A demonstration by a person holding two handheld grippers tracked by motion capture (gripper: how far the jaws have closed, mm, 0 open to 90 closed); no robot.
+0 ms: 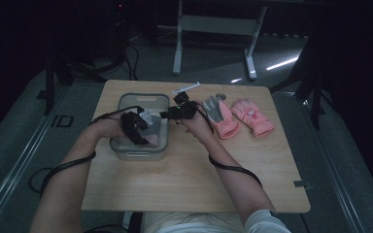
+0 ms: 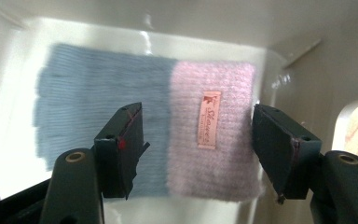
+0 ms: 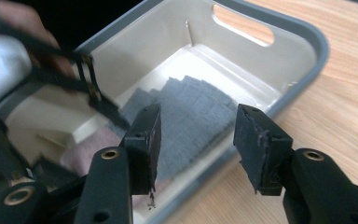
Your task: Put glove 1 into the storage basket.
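Knit glove [image 2: 144, 126] — blue fingers, pink cuff — lies flat in the bin [image 1: 163, 101], and we judge it light, soft and limp, best pinched at the thick cuff, with left gripper [image 2: 198, 144] and right gripper [image 3: 196, 140] both wide and empty.

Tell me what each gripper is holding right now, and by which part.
Nothing is held. The left gripper hangs open over the blue and pink knitted glove lying in the bin; the right gripper is open at the bin's rim.
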